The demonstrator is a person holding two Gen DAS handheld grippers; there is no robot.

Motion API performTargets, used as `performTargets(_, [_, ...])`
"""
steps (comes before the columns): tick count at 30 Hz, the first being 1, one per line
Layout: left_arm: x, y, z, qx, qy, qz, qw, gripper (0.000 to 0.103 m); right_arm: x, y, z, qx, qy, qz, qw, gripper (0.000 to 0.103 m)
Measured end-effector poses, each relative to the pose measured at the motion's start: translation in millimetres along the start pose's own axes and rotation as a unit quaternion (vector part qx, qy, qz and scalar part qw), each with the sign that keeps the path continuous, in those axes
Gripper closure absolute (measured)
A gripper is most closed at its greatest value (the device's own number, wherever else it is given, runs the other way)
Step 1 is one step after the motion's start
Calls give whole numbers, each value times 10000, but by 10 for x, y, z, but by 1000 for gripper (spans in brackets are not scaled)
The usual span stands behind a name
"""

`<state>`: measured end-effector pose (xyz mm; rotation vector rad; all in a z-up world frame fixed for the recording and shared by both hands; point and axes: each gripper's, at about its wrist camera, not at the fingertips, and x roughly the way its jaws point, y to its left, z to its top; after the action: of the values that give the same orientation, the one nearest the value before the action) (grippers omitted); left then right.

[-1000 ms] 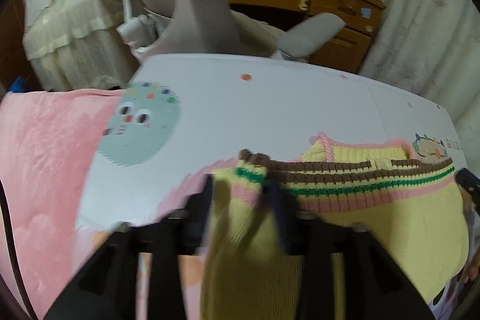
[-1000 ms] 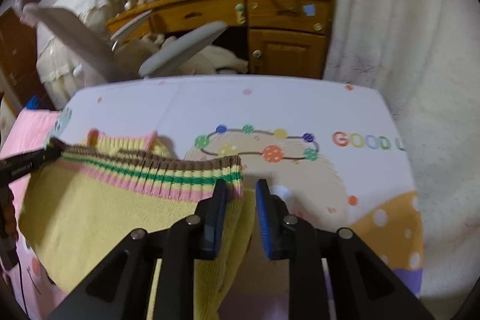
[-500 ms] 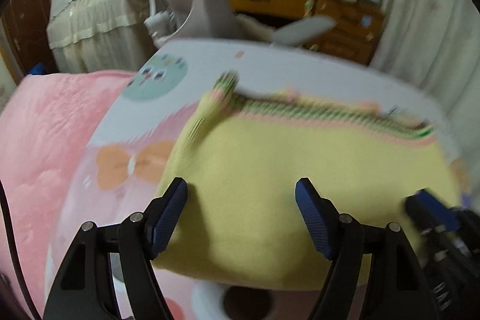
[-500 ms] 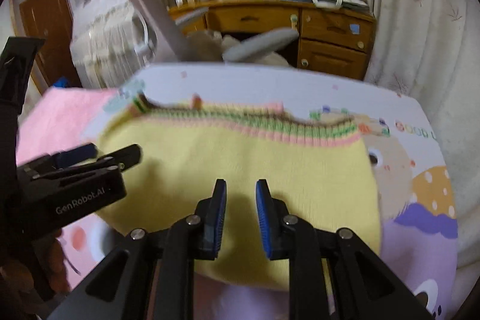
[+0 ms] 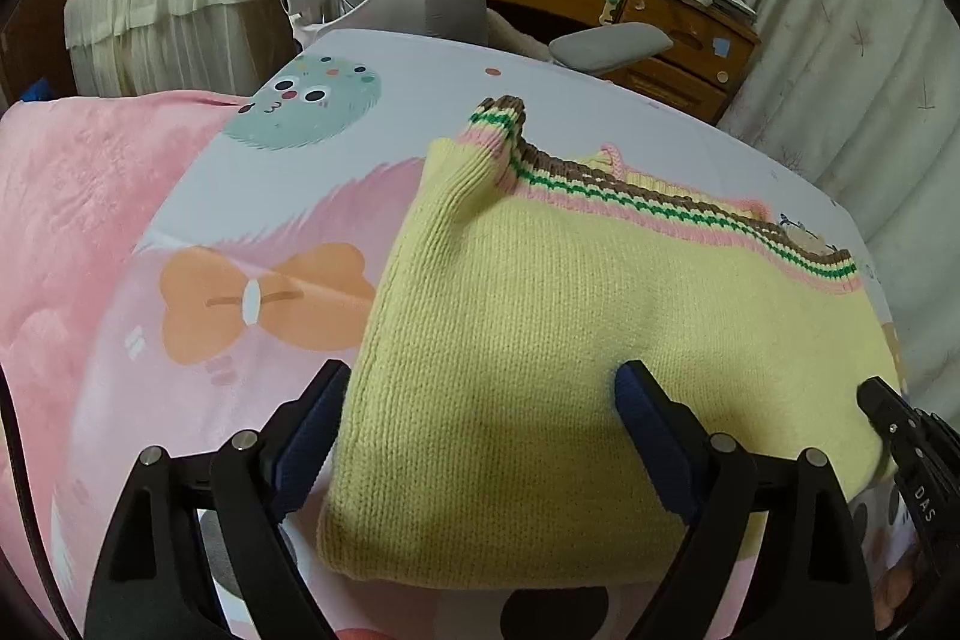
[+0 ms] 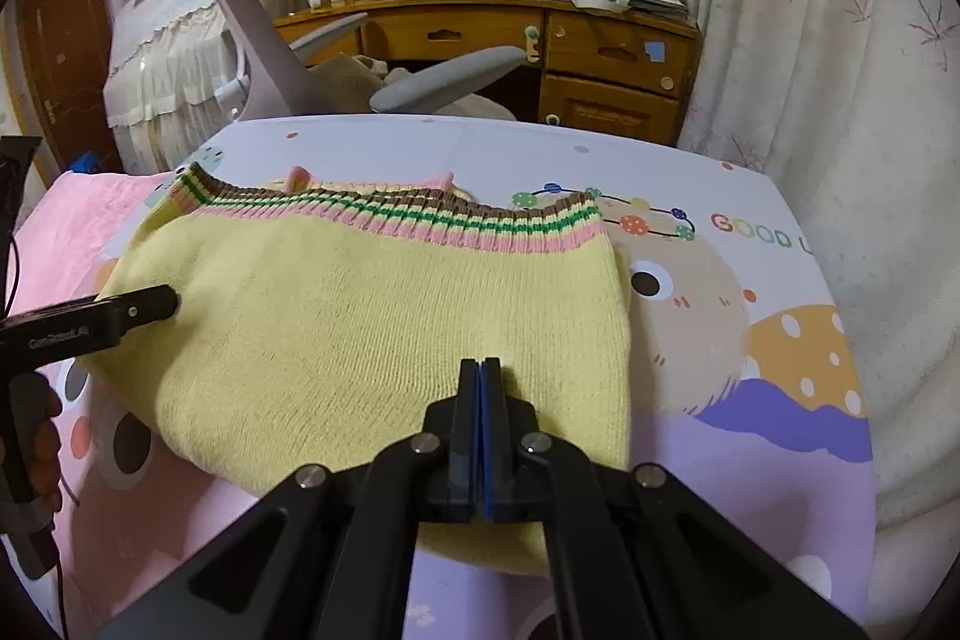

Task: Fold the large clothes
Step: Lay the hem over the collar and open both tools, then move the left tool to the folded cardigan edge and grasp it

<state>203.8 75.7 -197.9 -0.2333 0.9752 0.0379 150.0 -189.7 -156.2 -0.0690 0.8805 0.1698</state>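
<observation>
Your yellow knit sweater with the striped ribbed hem lies folded on the cartoon-print bedsheet, left gripper released over its near edge, right gripper clenched empty on it, so probably only the bunched hem corner is left.

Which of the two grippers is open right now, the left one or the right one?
The left gripper: its blue-padded fingers stand wide apart over the yellow sweater, while the right gripper has its fingers pressed together.
</observation>
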Motion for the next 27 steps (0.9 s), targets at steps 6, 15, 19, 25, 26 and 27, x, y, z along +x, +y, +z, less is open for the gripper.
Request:
performTargets(6, [-369,54,97,2,-138,126,9998,15,-239,-43,122,477,58,170,9987,100])
performTargets(15, [-874,259,155,-407,82,360,9985,15,-629,97,217,805,289,210,9961,72])
performTargets(19, [-977,268,78,-535,185,292,9980,15,-788,227,190,746,59,271,9968,51])
performTargets(25, [-1038,194,-60,-537,353,166,9978,15,-995,418,136,732,-290,186,9967,51])
performTargets(26, [-1051,183,-81,-506,366,154,9979,15,-1029,448,127,718,-341,164,9967,51])
performTargets(27, [-1062,166,-106,-473,379,139,9981,15,-1063,486,114,702,-378,123,9967,51])
